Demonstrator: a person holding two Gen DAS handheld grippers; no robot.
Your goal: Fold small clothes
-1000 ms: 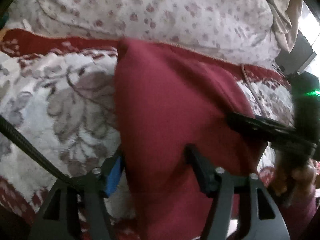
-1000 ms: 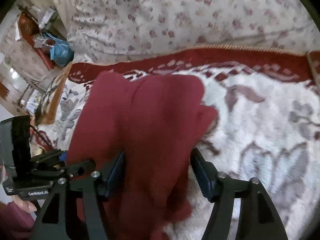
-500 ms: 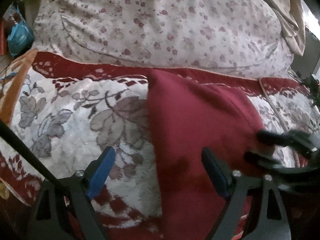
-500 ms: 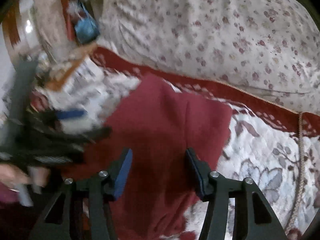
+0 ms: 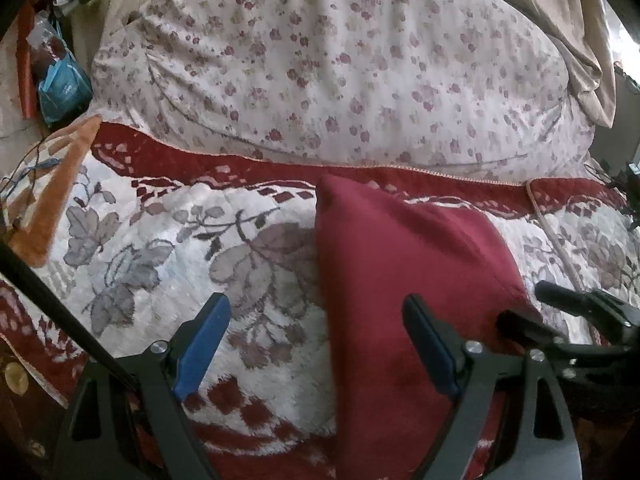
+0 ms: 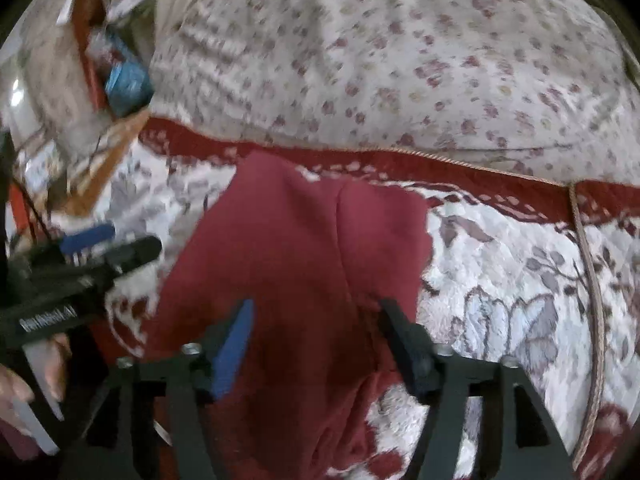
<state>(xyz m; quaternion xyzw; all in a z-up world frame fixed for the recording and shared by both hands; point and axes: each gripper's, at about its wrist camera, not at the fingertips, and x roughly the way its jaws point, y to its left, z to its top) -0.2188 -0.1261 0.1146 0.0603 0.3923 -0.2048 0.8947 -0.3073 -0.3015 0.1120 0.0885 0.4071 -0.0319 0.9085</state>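
Note:
A dark red garment (image 5: 400, 264) lies folded on the white and red flowered blanket (image 5: 160, 240). My left gripper (image 5: 314, 312) hovers above the garment's left edge, wide open, with nothing pressed between its blue pads. The right wrist view shows the same garment (image 6: 304, 248) below my right gripper (image 6: 316, 312). Its jaws are opening, and the cloth lies under the gap without being pinched. Each gripper shows in the other's view: the right gripper (image 5: 568, 308) at the garment's right edge, the left gripper (image 6: 108, 248) at its left. A hand (image 6: 24, 384) holds the left one.
A large pillow with small red flowers (image 5: 340, 60) lies behind the blanket. A blue bag (image 5: 60, 84) and an orange blanket corner (image 5: 52, 184) are at the far left. A thin cord (image 5: 560, 248) runs over the blanket to the right of the garment.
Both grippers have let go of the red garment and drawn back and up. The garment now lies flat on the blanket. The left jaws stand wider; the right narrowed, then widened again.

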